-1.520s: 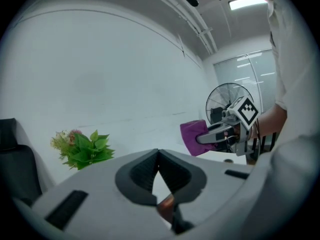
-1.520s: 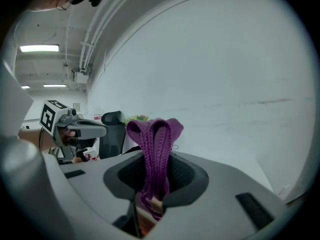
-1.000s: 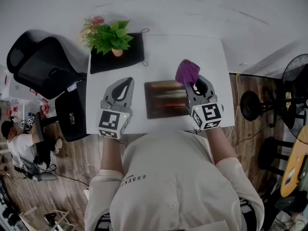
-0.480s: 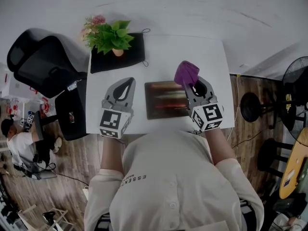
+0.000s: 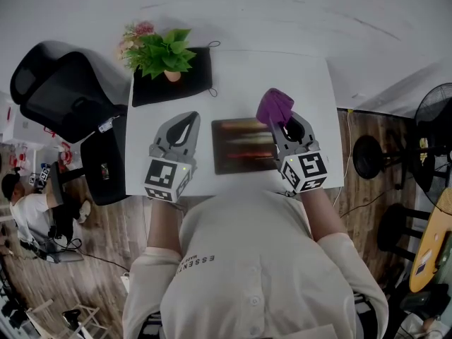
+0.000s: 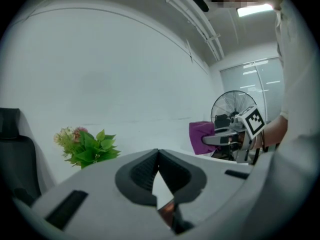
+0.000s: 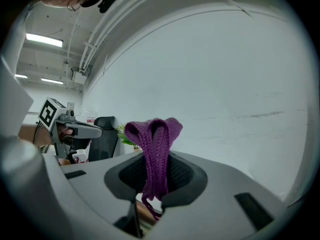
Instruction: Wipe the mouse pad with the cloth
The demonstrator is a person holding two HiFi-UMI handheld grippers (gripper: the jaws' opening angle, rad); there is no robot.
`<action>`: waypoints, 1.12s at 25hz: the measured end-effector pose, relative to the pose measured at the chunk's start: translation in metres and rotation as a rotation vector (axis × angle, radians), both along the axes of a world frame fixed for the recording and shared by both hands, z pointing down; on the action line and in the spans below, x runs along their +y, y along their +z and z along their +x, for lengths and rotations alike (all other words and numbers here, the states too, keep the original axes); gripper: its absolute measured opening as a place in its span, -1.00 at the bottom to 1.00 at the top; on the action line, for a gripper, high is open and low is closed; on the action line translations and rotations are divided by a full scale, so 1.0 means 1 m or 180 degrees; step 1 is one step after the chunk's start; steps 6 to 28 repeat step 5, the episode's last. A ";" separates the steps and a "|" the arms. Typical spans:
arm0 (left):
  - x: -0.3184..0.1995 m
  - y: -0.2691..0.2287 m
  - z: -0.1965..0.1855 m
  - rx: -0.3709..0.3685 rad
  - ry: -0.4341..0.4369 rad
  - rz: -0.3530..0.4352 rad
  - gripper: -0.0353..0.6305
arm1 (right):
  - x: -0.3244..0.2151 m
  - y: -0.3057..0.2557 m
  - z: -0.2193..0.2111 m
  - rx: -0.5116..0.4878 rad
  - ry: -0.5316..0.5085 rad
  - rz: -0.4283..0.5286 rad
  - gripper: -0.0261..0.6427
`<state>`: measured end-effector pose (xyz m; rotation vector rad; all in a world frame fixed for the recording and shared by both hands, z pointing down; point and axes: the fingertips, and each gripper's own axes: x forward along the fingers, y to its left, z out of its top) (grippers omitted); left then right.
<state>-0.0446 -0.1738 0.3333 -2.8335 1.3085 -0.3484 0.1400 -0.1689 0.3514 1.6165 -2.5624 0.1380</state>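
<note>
My right gripper [image 5: 277, 121] pinches a bunched purple cloth [image 5: 275, 105] at the far right corner of the striped mouse pad [image 5: 240, 147] on the white table [image 5: 304, 76]. My left gripper [image 5: 185, 122] sits with jaws together and empty just left of the pad. To wipe well, I judge the cloth should tip down flat and cross the pad in overlapping strokes, the left gripper pinning its edge.

The head view looks steeply down on the table [image 5: 233, 83], while both gripper views sit low behind their jaws, facing the far wall [image 6: 100, 59] and sharing the potted plant [image 5: 161, 54].
</note>
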 end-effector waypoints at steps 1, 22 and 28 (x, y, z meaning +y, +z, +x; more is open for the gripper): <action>-0.001 -0.001 0.000 0.0029 -0.0006 -0.0007 -0.89 | 0.000 0.000 0.000 0.0002 0.0004 0.0001 -0.65; -0.004 -0.002 -0.002 0.0047 -0.0039 -0.0011 -0.89 | -0.002 0.000 0.002 -0.0014 0.0030 0.0003 -0.65; -0.004 -0.002 -0.002 0.0047 -0.0039 -0.0011 -0.89 | -0.002 0.000 0.002 -0.0014 0.0030 0.0003 -0.65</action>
